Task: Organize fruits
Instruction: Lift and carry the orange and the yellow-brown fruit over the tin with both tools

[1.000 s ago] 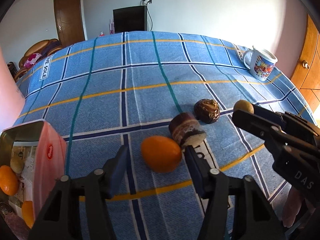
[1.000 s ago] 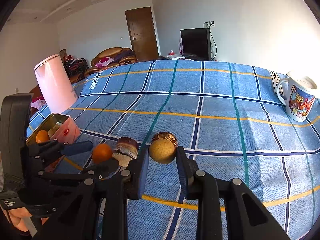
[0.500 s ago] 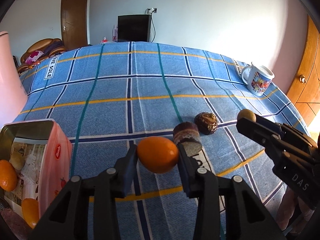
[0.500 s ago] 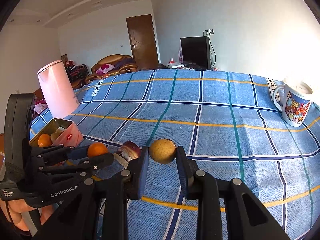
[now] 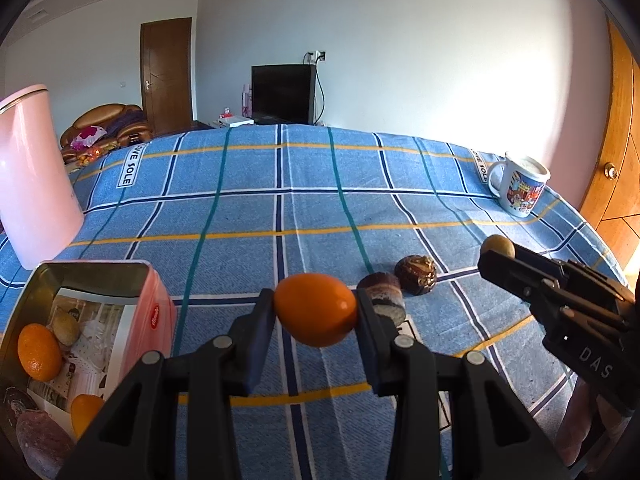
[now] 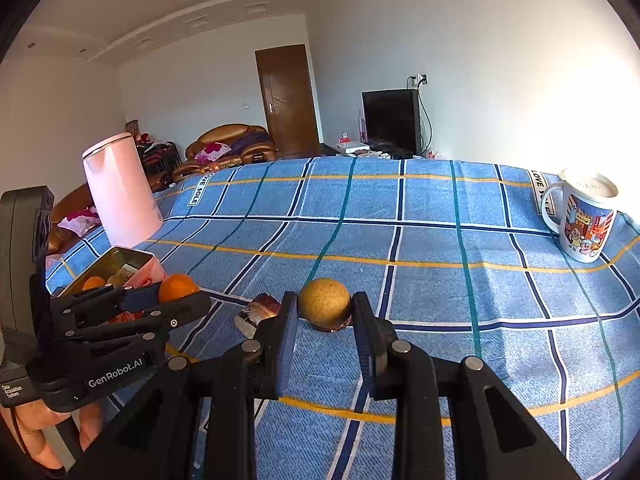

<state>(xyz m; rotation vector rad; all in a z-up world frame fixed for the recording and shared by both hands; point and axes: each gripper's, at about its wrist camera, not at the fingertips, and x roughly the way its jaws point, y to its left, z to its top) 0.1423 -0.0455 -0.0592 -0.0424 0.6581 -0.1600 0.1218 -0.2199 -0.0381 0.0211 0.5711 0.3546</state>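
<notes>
Fruits lifted, both claws loaded.
Left claw (image 5: 316,310) pinches orange (image 5: 315,309); right claw (image 6: 325,307) pinches tan fruit (image 6: 325,306). Tin (image 5: 86,268) lies at 9 o'clock, nearer the left.

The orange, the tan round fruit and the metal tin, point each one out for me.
orange (image 5: 315,309): left wrist view, middle of its peel.
tan round fruit (image 6: 325,303): right wrist view, centre of its front.
metal tin (image 5: 158,312): left wrist view, pink outer wall.

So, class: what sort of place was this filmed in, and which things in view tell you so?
Most likely a home living room: a sofa with cushions, a television on a low stand, and a table under a blue checked cloth bearing a mug.
</notes>
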